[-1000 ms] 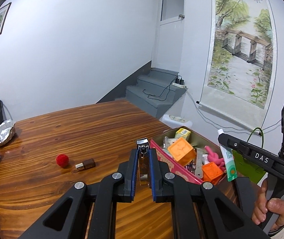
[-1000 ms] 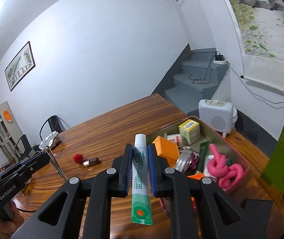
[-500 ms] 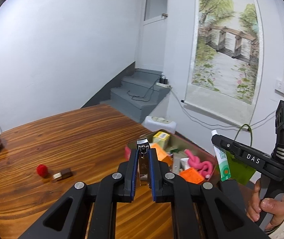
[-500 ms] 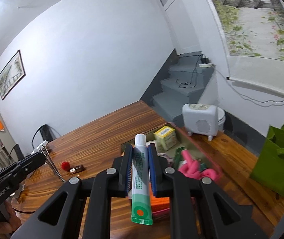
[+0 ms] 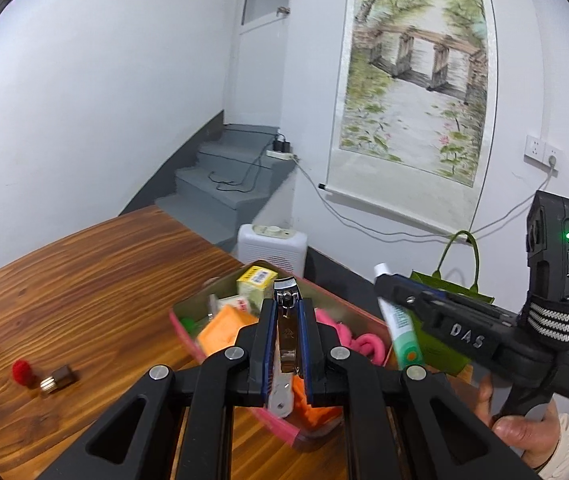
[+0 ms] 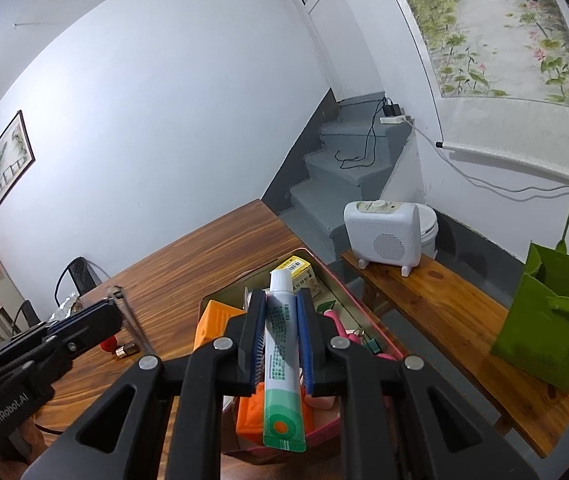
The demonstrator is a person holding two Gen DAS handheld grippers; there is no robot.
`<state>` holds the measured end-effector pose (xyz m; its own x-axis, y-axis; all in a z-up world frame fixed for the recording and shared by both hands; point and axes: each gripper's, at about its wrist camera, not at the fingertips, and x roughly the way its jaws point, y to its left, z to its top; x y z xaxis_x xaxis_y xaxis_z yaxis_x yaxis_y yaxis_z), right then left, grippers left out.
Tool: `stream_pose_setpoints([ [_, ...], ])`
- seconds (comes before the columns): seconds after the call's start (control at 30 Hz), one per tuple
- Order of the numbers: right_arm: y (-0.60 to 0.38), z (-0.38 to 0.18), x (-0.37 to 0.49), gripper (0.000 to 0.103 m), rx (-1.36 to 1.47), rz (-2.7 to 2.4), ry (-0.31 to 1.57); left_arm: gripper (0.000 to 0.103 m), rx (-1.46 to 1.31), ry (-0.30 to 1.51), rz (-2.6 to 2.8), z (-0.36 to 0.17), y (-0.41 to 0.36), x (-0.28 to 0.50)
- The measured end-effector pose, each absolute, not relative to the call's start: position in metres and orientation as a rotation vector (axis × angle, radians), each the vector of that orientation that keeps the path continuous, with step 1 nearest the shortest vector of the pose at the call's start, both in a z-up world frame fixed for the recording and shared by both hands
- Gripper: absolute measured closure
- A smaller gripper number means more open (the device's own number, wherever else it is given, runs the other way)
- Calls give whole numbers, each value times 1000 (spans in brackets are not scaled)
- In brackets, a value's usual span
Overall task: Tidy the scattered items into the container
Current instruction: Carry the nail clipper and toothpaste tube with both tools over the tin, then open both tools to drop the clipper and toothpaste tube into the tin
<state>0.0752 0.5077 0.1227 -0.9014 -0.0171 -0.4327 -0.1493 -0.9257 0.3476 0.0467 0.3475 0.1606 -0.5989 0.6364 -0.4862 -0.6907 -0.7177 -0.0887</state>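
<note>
Both loads have travelled from beside the tin [image 5: 348,308] to above it; left gripper [image 5: 287,344] clamps the clipper [image 5: 286,328]; right gripper [image 6: 280,340] clamps the tube [image 6: 282,356]; release appears imminent.

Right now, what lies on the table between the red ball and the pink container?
In the left wrist view, a small brown-and-gold cylinder beside the red ball; then bare wood to the pink container.

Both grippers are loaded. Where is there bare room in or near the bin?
The pink bin is crowded: yellow box, orange blocks, pink rope. The bare table is free from the bin's left wall out to the red ball. Left gripper holds nail clippers; right gripper holds a tube.
</note>
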Motion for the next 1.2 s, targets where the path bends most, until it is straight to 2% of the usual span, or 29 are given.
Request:
stream_pose_setpoints([
  [0.3, 516, 97, 52, 85, -810, 2905, 595, 91, -717, 115, 2202, 139, 378, 13],
  [0.33, 517, 93, 49, 85, -830, 2899, 602, 88, -718, 106, 2204, 138, 378, 10],
  [0.37, 518, 90, 48, 80, -845, 2892, 615, 83, -723, 95, 2210, 138, 376, 8],
  [0.4, 520, 87, 46, 67, -860, 2883, 639, 57, -725, 80, 2216, 137, 374, 6],
  [0.43, 522, 84, 45, 59, -866, 2874, 664, 23, -715, 48, 2227, 138, 368, 5],
  [0.47, 524, 82, 46, 47, -864, 2867, 677, 14, -695, 17, 2250, 139, 362, 5],
  [0.5, 524, 81, 46, 42, -858, 2861, 677, 14, -679, -2, 2266, 140, 358, 5],
  [0.67, 519, 84, 46, 41, -851, 2865, 671, 14, -679, -5, 2296, 143, 344, 2],
  [0.87, 506, 89, 49, 31, -835, 2881, 651, 14, -711, 9, 2305, 138, 334, 6],
  [1.2, 471, 99, 49, 25, -823, 2932, 562, 14, -779, -27, 2368, 131, 296, 2],
])
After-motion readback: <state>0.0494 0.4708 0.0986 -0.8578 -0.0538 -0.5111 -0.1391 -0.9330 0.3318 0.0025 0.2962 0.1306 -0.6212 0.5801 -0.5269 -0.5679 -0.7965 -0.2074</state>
